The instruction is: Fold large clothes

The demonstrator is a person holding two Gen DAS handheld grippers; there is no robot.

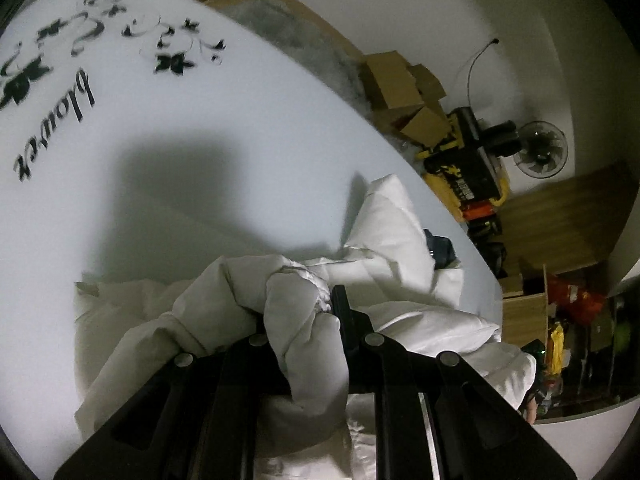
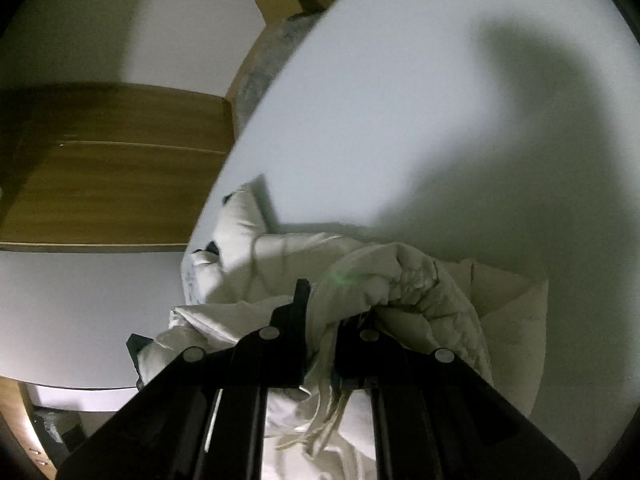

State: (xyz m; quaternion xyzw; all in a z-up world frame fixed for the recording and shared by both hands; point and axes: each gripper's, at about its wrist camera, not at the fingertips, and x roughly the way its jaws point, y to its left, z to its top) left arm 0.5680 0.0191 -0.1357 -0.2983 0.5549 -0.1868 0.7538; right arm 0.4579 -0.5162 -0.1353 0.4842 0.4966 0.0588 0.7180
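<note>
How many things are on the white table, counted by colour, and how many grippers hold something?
White garment: 1
Dark blue item, partly hidden under it: 1
Black grippers shut on the garment: 2, left and right
Total: 4

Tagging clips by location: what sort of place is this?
Probably a storage or work room at home: stacked cardboard boxes, a floor fan and a white table holding the white garment.
</note>
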